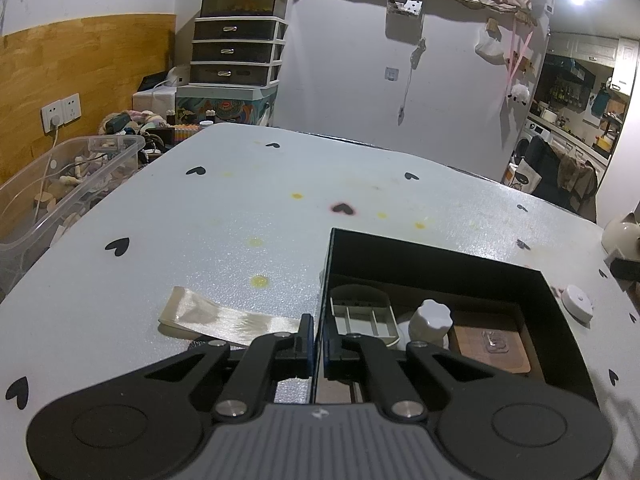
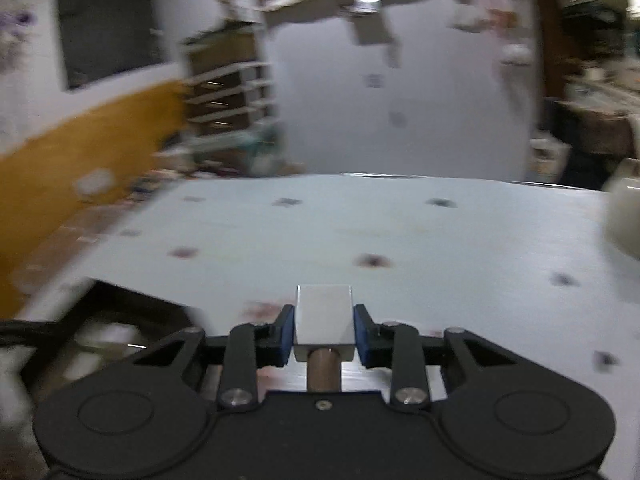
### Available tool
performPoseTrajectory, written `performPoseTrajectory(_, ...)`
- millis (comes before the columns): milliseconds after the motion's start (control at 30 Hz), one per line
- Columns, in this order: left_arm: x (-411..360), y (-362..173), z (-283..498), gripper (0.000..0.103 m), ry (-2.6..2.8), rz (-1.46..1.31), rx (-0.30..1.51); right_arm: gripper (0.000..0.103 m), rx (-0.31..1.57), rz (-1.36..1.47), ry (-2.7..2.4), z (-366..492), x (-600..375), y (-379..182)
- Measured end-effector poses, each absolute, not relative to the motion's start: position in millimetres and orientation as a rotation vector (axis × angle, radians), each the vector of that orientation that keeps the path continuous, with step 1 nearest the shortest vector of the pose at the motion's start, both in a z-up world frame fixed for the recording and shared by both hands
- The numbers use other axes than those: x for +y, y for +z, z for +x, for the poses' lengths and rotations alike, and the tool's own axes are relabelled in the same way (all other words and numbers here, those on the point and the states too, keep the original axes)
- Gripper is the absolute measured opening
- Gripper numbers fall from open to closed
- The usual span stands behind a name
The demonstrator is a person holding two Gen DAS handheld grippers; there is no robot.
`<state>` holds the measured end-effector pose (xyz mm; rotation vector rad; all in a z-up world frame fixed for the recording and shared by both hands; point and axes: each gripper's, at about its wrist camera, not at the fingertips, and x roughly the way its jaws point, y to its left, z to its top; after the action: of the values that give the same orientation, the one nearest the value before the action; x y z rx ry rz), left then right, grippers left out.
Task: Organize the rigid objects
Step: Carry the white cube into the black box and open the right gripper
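Both the left gripper [image 1: 319, 354] and the right gripper [image 2: 324, 334] have black linkage arms with silver screws and blue finger pads [image 2: 285, 334].

Cluttered home: drawer unit [image 1: 236, 50], washing machine [image 1: 530, 140]

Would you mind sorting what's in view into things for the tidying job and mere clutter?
Job: black box, white divided tray, white knobbed jar, wooden board, metal block in right gripper.
Clutter: ribbon, clear bin, drawers.
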<state>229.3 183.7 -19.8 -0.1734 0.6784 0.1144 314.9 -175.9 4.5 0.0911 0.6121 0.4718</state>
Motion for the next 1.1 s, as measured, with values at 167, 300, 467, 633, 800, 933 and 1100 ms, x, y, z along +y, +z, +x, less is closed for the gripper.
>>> performPoseTrajectory(167, 184, -20, 229, 0.003, 0.114, -0.17, 0.678, 0.032, 0.688, 0.172, 0.695, 309, -122, 23)
performPoseTrajectory(300, 183, -20, 229, 0.003, 0.112, -0.17, 0.673, 0.032, 0.833, 0.236, 0.767, 309, -74, 15)
performPoseTrajectory(467, 184, -22, 227, 0.003, 0.105, -0.175, 0.666, 0.032, 0.949, 0.196, 0.747, 306, -22, -3)
performPoseTrajectory(633, 186, -22, 226, 0.003, 0.097, -0.177, 0.662, 0.031, 0.992, 0.128, 0.696, 303, 9, -21)
performPoseTrajectory(800, 187, -22, 226, 0.004, 0.094, -0.181, 0.662, 0.037, 1.023, 0.064, 0.651, 302, 21, -30)
performPoseTrajectory(933, 187, -23, 227, 0.004, 0.093, -0.185, 0.661, 0.048, 1.007, 0.031, 0.645, 299, 22, -27)
performPoseTrajectory(1100, 188, -23, 226, 0.004, 0.092, -0.184, 0.661, 0.062, 0.992, 0.02, 0.649, 295, 16, -19)
